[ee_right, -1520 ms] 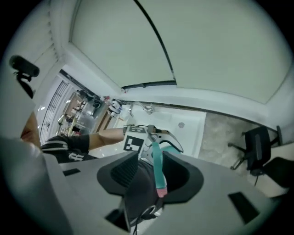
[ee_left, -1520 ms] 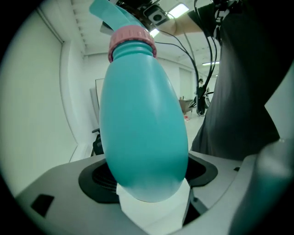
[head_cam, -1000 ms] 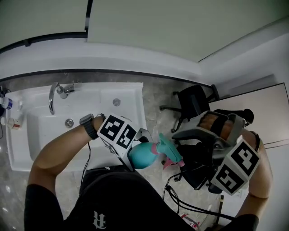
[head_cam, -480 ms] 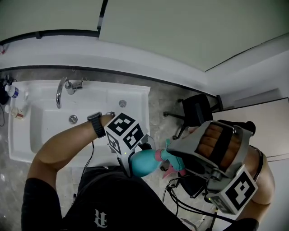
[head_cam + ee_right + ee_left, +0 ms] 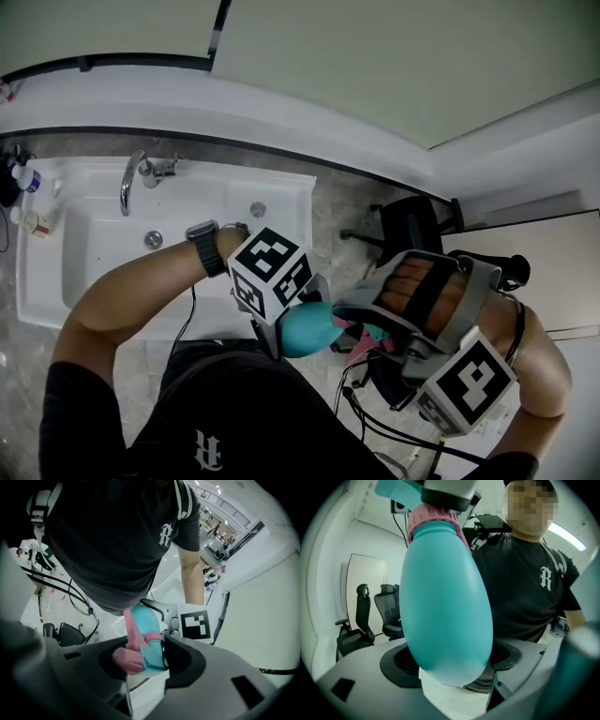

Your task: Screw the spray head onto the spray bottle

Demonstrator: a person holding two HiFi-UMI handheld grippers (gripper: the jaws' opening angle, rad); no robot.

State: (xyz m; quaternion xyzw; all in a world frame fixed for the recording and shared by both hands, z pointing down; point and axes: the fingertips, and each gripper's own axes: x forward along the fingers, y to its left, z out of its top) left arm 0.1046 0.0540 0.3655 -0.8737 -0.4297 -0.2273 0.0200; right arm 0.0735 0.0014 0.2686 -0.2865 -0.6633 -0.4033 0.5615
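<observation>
The teal spray bottle [image 5: 307, 328] lies on its side in mid-air just below the centre of the head view, in front of the person's chest, with its neck pointing toward 3 o'clock. The spray head [image 5: 149, 654], teal with a pink trigger and nozzle, sits on that neck and meets the bottle at a pink collar [image 5: 433, 520]. How far it is threaded on cannot be told. The left gripper [image 5: 454, 686] comes in from 10 o'clock and pinches the rounded base of the bottle, whose body fills the space between its jaws. The right gripper [image 5: 151, 665] reaches in from 4 o'clock. Its jaws are pressed onto the spray head, with a white pad against the teal housing and the pink nozzle sticking out toward 9 o'clock in the right gripper view. The two grippers are just beside each other, one at each end of the bottle. A wristwatch [image 5: 206, 246] is on the left forearm. A black T-shirt [image 5: 234, 422] fills 6 o'clock. Farther out, a white sink [image 5: 37, 300] is at 9 o'clock with a chrome tap [image 5: 129, 183] at 10 o'clock. A black office chair [image 5: 412, 225] stands near 2 o'clock, and black cables [image 5: 384, 429] trail at 5 o'clock.
</observation>
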